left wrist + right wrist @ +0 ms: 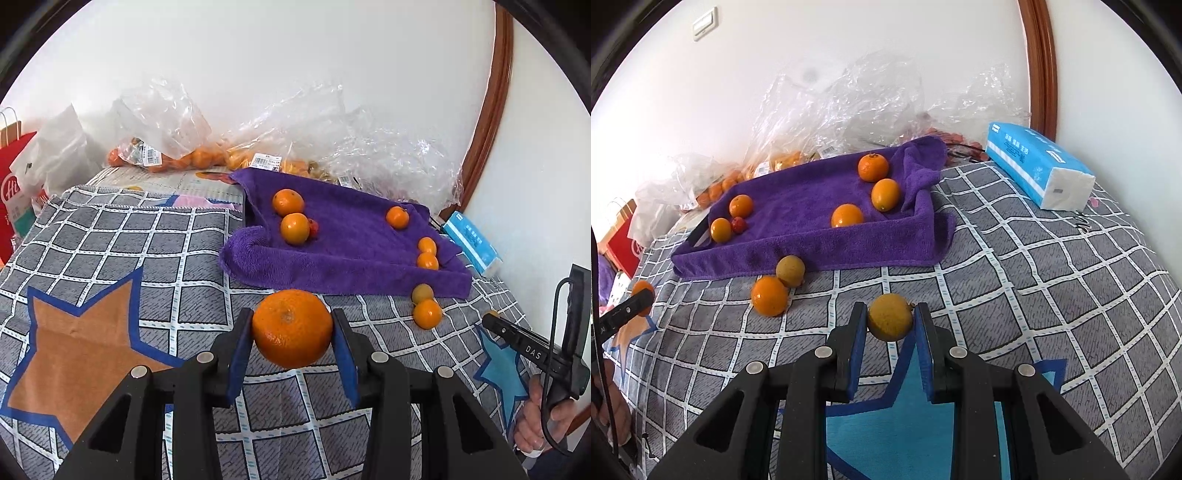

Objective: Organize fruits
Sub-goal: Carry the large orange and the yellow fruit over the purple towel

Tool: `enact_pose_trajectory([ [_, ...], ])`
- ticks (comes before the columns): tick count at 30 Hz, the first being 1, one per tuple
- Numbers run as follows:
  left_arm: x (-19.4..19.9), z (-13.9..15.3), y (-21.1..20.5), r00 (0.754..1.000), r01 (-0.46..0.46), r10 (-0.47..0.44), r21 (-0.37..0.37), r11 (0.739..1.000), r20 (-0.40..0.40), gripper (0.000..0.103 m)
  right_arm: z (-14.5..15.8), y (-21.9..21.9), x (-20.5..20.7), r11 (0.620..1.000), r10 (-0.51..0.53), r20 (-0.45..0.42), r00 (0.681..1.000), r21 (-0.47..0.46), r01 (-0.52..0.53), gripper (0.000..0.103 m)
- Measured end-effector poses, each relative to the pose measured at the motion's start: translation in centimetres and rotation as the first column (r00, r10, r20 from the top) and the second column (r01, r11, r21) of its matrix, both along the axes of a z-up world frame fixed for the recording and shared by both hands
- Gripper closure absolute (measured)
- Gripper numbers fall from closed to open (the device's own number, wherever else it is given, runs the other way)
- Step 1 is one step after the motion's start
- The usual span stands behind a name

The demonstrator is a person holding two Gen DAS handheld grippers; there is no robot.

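Left claw: pinching a large orange between its blue pads, one pad pressed on each side of the fruit. The orange hangs clear above the checked cloth that covers the worktop, just in front of the near edge of the purple towel.

Right claw: clamped on a small yellowish fruit, pads in contact on both sides — the fruit sits at the very fingertips, above the cloth and a blue star motif. In the left wrist view this claw appears at the far right edge, held by a hand.

Purple towel: draped over what looks like a tray, forming a shallow hollow. Five orange fruits lie in it — two together at the left with a small red fruit touching them, three spread toward the right side.

On the checked cloth, just outside the towel's near edge: one orange fruit and one dull yellow-brown fruit, touching each other.

Behind the towel, against the wall: crumpled clear plastic bags, some holding more orange fruit, with price labels showing. A blue tissue pack lies on the cloth to the right of the towel. A red paper bag stands at the far left.
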State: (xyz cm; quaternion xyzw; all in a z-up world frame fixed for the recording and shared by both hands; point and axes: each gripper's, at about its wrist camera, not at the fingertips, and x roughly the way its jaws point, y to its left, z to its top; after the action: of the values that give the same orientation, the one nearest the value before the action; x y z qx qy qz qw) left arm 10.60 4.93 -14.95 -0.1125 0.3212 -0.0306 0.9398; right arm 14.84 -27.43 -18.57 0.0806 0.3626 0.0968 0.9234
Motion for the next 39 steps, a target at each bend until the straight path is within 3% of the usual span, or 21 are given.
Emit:
enact_pose_trajectory([
  [22, -0.6, 0.5, 0.9, 0.999, -0.014, 0.017, -0.059, 0.998, 0.035, 0.064, 1.0, 1.5, -2.1, 0.999, 0.006, 0.002, 1.000, 0.039, -0.006, 0.077],
  [36, -1.3, 1.0, 1.6, 0.997, -0.013, 0.021, -0.113, 0.994, 0.073, 0.064, 4.2, 3.1, -3.2, 0.997, 0.024, 0.045, 0.999, 0.066, -0.027, 0.077],
  [39, -1.7, 1.5, 1.8, 0.996, 0.024, -0.011, -0.142, 0.990, 0.087, 0.064, 4.7, 3.4, -3.4, 0.997, 0.025, 0.049, 0.998, 0.070, -0.029, 0.077],
])
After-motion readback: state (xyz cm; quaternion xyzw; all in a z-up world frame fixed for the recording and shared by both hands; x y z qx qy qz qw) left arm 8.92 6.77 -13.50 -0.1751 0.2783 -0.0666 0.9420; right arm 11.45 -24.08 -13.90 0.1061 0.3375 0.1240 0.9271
